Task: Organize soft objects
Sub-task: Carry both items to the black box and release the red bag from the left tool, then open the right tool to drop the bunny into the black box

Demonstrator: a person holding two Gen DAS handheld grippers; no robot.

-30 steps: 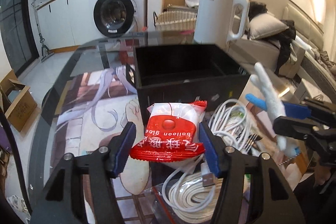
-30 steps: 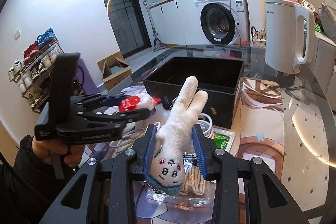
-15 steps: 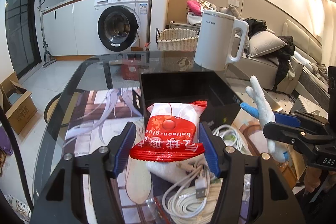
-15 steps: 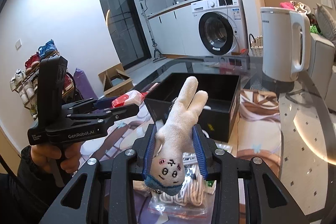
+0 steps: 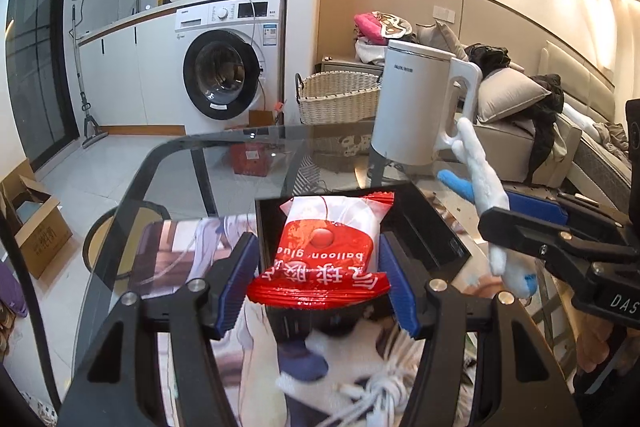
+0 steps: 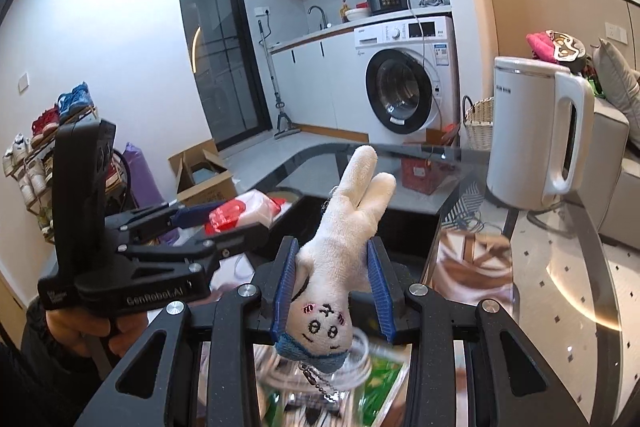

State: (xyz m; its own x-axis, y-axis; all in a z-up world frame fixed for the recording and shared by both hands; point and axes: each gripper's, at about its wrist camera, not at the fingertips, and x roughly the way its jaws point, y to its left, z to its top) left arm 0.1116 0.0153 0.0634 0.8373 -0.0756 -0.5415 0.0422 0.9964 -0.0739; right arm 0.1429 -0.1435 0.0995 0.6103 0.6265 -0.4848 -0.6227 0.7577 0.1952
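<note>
Left wrist view: the left gripper [image 5: 316, 281] has its blue-padded fingers [image 5: 236, 283] clenched on a red-and-white packet [image 5: 326, 251] printed "balloon glue", held above the near wall of a black box [image 5: 432, 239] that sits on the glass tabletop [image 5: 224, 163]. A printed mat [image 5: 188, 251] lies under the box toward 9 o'clock; a coil of white cable [image 5: 380, 391] lies at 6 o'clock, blurred. At 3 o'clock the right gripper [image 5: 516, 223] grips a white plush toy [image 5: 480, 183].

Right wrist view: the right gripper [image 6: 332, 283] holds the plush toy [image 6: 344, 243] between clenched fingers [image 6: 378, 287], face toward the camera, limbs pointing to 12 o'clock, a bead chain [image 6: 320, 385] hanging from its blue collar. The left gripper [image 6: 216, 231] stands at 9 o'clock with the packet [image 6: 236, 213].

Room: a white kettle [image 6: 532, 135] stands on the far tabletop at 2 o'clock. Beyond are a washing machine [image 5: 228, 67], a wicker basket [image 5: 336, 99], a sofa with cushions [image 5: 508, 99], a cardboard carton [image 6: 204, 175] on the floor and a shoe rack [image 6: 36, 143] at 9 o'clock.
</note>
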